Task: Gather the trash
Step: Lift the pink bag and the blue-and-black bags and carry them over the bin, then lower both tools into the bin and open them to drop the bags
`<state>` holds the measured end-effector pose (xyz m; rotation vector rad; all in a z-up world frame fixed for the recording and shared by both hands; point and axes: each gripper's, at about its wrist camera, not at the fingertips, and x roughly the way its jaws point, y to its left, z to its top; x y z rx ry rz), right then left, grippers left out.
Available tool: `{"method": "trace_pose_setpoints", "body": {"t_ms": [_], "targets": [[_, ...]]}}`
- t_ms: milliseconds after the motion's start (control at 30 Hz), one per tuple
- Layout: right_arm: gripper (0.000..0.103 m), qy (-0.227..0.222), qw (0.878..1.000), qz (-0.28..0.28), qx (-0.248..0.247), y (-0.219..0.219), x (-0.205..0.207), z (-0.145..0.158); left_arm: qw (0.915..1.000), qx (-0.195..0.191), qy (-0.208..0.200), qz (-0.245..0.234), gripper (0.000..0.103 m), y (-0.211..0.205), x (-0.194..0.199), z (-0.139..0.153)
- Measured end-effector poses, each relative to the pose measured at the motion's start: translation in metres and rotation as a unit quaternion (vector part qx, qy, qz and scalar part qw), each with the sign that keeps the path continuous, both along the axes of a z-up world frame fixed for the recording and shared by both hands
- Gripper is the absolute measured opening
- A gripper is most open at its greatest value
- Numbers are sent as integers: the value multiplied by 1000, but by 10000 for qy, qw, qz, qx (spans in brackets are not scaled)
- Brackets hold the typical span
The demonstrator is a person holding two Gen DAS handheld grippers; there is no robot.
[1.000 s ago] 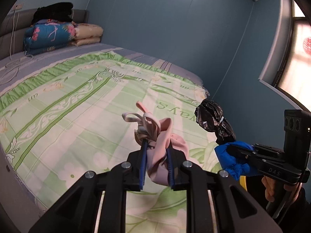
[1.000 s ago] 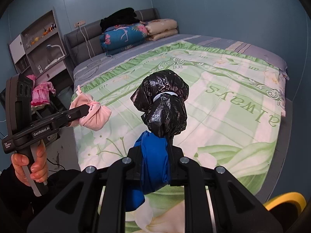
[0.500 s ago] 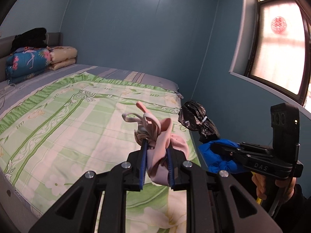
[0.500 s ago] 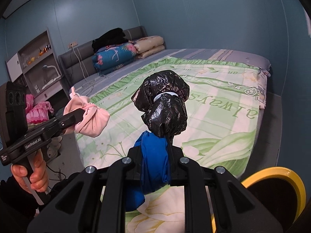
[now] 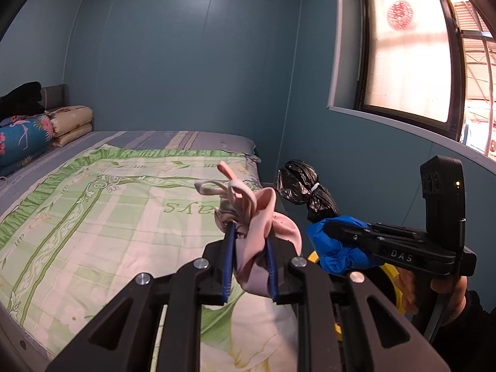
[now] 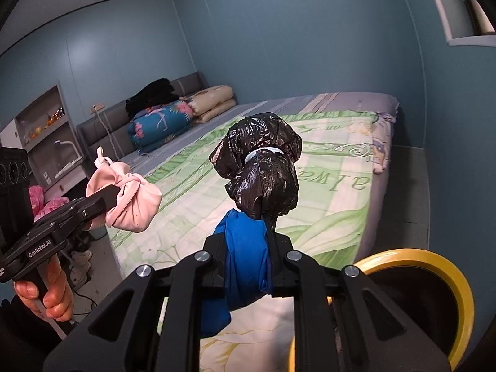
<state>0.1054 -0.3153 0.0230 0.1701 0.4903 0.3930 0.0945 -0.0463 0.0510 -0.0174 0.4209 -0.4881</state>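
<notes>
Left gripper [image 5: 249,241] clamped on a pink tied bag [image 5: 263,229], blue pads pressed into the bag's middle, knot and loose ears sticking up at 12 o'clock above the fingertips. In the right wrist view the same pink bag [image 6: 133,198] hangs off the left gripper [image 6: 108,198] at 9 o'clock, held in the air over the bed edge, not touching the bedspread.

Right gripper [image 6: 249,232] closed on a blue bag [image 6: 245,248], squeezed tight between the jaws, its lower end drooping out below. A black trash bag [image 6: 260,167] with a white tie around its neck stands up at 12 o'clock directly above the blue one, touching it; its lower end runs down into the jaws too, but whether it is pinched itself I cannot tell. From the left wrist view the right gripper [image 5: 328,232] sits at 3 o'clock with the blue bag [image 5: 338,248] and the black trash bag [image 5: 302,186] up-left of it, just beside the pink bag.

Yellow-rimmed bin [image 6: 434,266] at 4 o'clock in the right view, on the floor beside the bed [image 6: 341,167], below and right of the held bags. Green floral bedspread [image 5: 108,217] fills the bed; folded quilts [image 6: 173,117] stacked at the headboard.
</notes>
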Motion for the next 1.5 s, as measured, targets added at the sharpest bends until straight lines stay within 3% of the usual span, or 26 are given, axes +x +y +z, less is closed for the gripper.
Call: {"method": "trace_pose_setpoints", "body": {"t_ms": [267, 767, 1500], "targets": [[15, -134, 9987, -460, 148, -36, -21, 2, 9992, 132, -66, -381, 17, -44, -7, 6], [15, 133, 9880, -1534, 152, -84, -44, -6, 9933, 170, 87, -1140, 17, -117, -5, -4], [15, 519, 9763, -2084, 278, -116, -39, -38, 9830, 458, 957, -1498, 17, -177, 21, -54]]}}
